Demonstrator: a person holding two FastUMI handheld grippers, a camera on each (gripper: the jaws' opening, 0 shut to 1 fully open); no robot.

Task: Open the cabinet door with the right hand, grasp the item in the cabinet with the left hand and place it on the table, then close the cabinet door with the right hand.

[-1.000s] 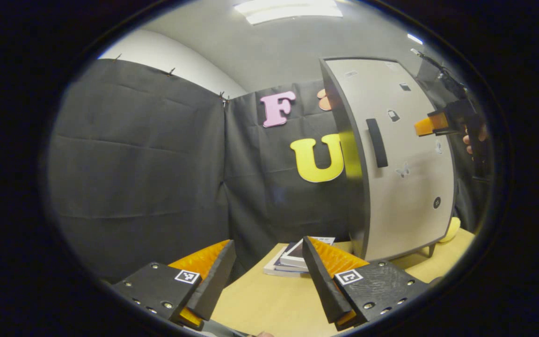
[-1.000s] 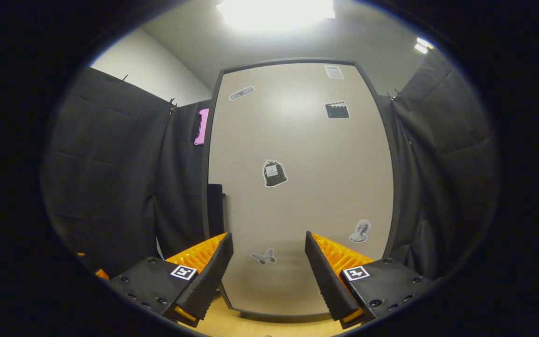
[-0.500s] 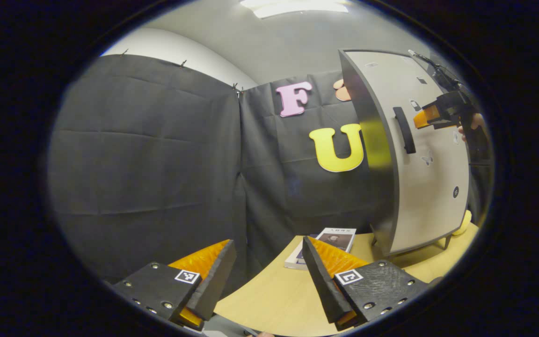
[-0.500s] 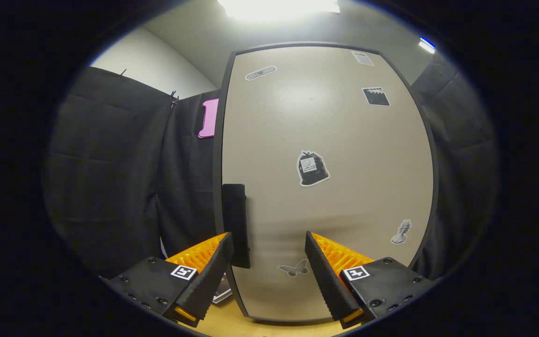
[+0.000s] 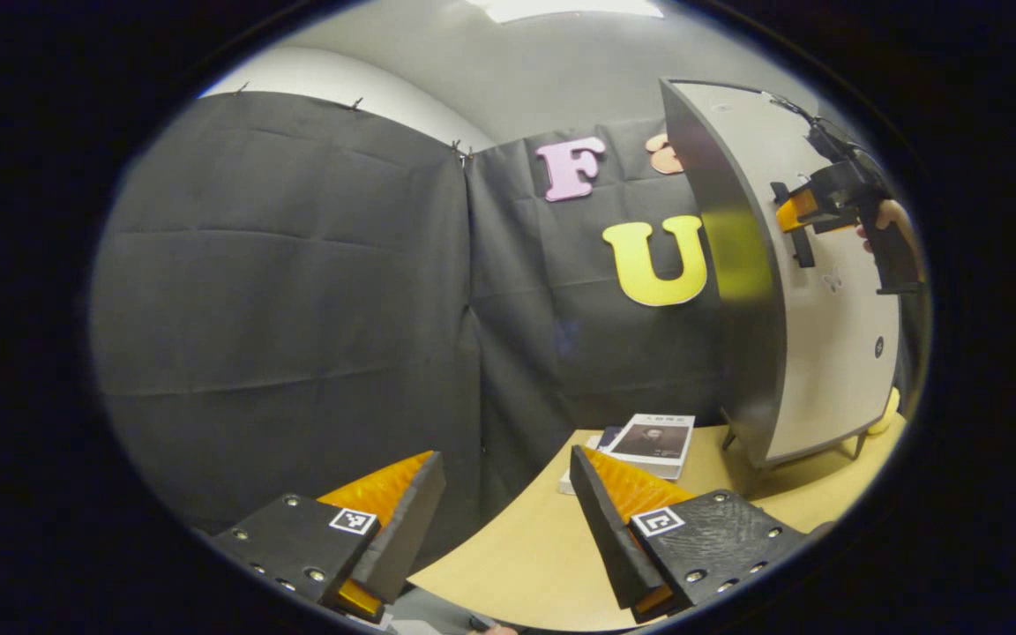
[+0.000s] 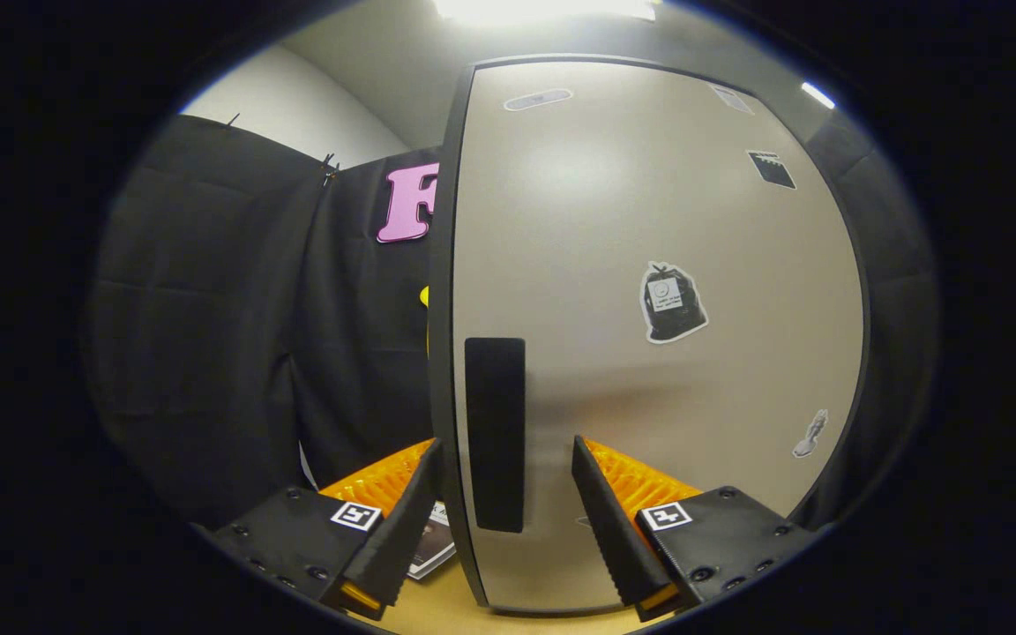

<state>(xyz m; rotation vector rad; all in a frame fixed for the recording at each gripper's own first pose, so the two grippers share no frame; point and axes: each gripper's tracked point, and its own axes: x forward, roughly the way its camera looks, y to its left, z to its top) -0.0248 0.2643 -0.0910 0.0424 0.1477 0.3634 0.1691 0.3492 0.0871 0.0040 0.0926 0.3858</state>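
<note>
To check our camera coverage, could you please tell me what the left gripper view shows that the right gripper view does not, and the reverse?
Left gripper view: the right gripper seen from afar at the door handle, the hand holding it, the cabinet legs, and the left gripper open over the table.
Right gripper view: the door's stickers, and its own open fingers either side of the handle.
Both: cabinet door, handle, book, table.

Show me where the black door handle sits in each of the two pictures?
Left gripper view: the black door handle is upper right, on the cabinet door, by the right gripper.
Right gripper view: low centre, between the fingers.
Shared landmark: the book.
</note>
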